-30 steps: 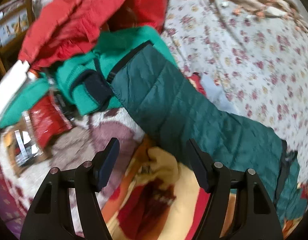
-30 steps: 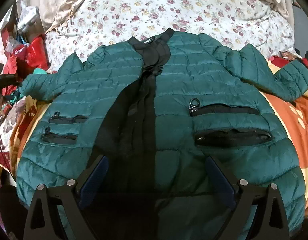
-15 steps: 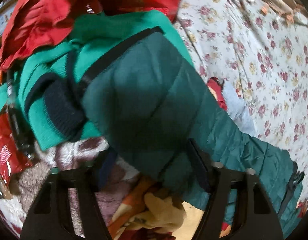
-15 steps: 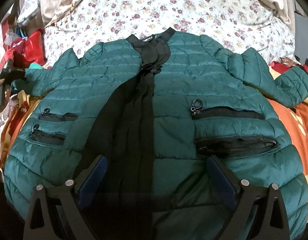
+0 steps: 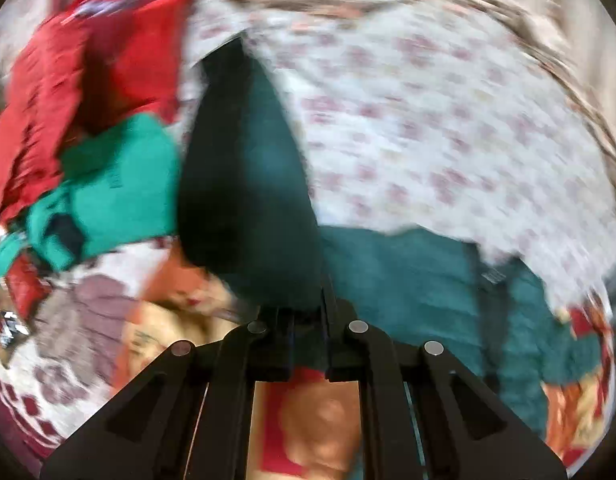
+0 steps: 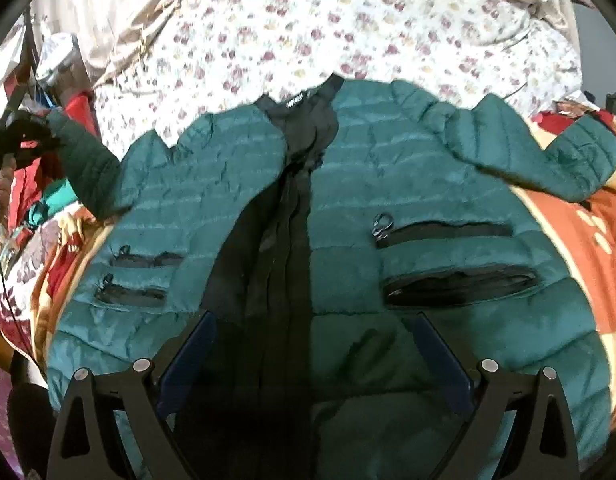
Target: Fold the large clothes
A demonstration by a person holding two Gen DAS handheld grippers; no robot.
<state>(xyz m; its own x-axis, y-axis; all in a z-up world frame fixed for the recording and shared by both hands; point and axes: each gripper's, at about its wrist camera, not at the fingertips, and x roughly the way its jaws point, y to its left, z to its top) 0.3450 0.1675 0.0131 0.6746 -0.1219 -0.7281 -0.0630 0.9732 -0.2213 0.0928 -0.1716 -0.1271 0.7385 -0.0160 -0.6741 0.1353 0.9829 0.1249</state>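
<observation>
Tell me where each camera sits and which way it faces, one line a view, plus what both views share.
Left wrist: on the left tongs, looking down their shut fingers at the sleeve they clamp; blurred.
Right wrist: on the right tongs, open above the jacket front; the left tongs and a hand show at the left edge.
Shared: the jacket, its sleeve, the floral bedding.

A home bedroom: a bed under a floral sheet (image 6: 308,28) and patterned blanket (image 6: 567,248), with loose clothes (image 5: 68,120) heaped alongside.
</observation>
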